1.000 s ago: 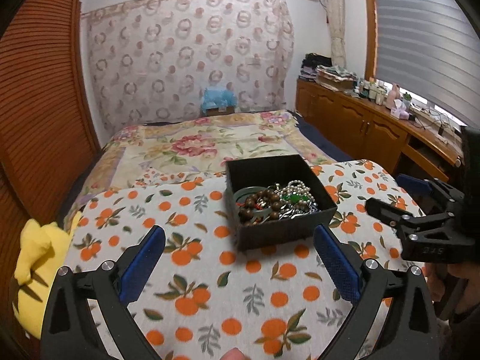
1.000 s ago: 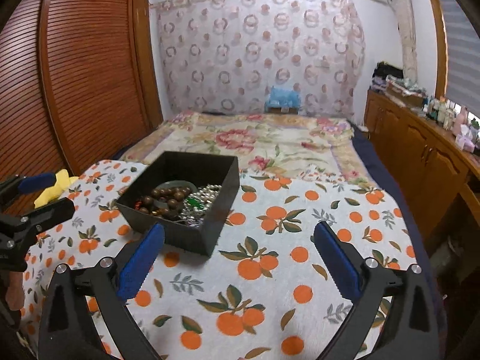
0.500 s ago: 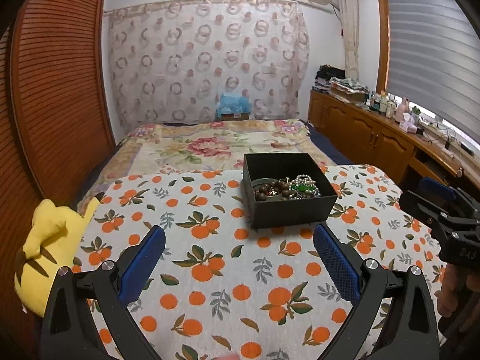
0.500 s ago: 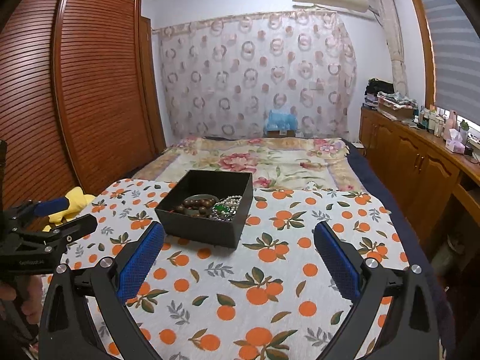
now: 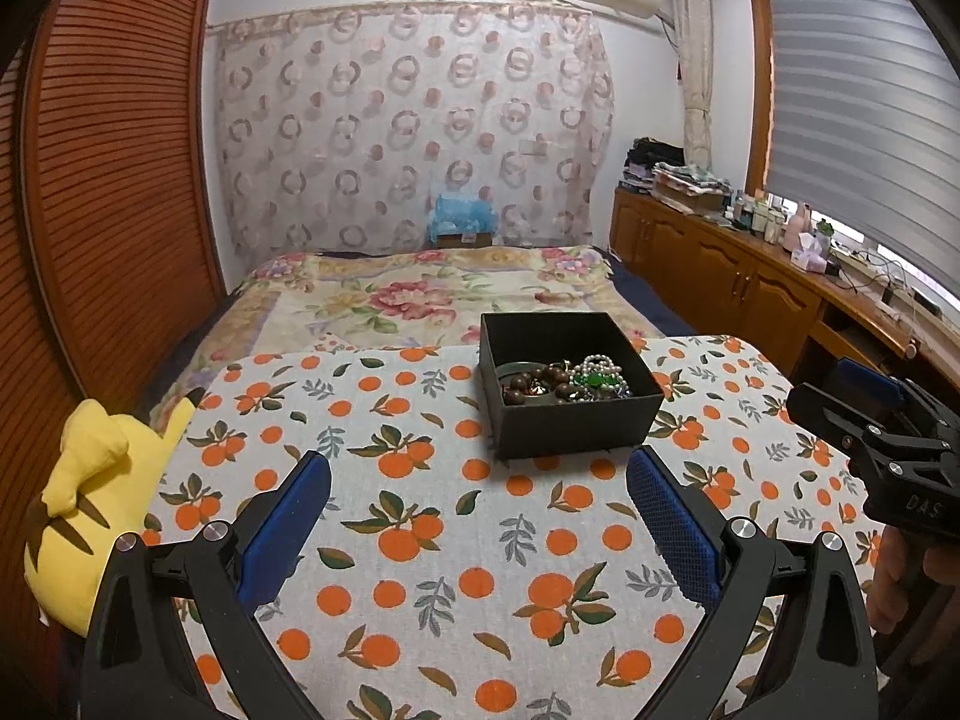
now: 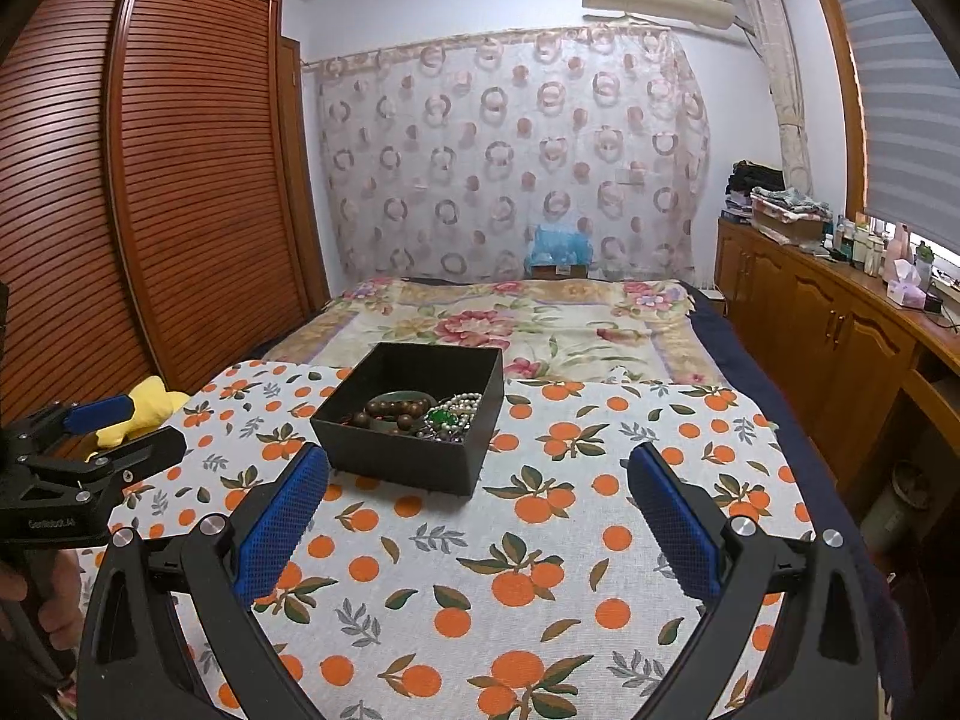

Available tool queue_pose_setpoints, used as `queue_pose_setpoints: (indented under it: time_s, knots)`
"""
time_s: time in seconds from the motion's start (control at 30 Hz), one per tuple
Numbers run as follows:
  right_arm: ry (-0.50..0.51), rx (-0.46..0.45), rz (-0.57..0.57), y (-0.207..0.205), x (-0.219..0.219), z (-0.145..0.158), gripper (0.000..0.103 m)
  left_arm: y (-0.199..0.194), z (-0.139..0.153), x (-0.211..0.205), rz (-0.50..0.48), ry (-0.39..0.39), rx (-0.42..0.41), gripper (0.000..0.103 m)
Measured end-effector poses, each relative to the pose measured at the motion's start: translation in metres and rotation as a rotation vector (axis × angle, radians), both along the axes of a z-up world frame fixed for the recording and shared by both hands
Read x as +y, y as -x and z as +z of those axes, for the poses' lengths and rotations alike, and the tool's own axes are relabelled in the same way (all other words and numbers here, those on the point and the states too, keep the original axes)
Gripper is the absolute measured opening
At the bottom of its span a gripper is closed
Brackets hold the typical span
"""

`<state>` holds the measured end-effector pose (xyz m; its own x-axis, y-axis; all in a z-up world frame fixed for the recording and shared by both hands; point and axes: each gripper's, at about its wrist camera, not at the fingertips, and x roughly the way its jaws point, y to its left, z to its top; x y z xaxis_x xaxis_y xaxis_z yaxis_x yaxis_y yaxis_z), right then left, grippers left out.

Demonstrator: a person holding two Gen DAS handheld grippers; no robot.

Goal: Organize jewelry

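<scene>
On orange-print cloth [image 5: 420, 540], black jewelry box [image 5: 570, 426]

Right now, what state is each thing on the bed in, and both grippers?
black box: open, no lid, upright on the orange-print cloth.
jewelry: piled loose inside the box.
yellow plush toy: lying at the cloth's edge.
left gripper: jaws open, empty.
right gripper: jaws open, empty.

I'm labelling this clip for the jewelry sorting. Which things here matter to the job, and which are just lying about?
Job: black box; brown beads, pearl strand, green piece inside; open left gripper, right gripper.

Lying about: yellow plush toy, orange-print cloth, bottles.
</scene>
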<state>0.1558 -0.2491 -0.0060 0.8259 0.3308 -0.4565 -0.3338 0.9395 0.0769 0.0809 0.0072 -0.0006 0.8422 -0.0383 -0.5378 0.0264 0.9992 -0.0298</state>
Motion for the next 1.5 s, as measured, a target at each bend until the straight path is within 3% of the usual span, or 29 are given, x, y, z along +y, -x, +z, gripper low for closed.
queue_pose_setpoints:
  time_s: [1.5]
  knots:
    - [0.001,0.004,-0.007,0.0017,-0.0022,-0.0061,0.100,0.0044,0.0056,-0.0050,0.003,-0.008,-0.017,0.095]
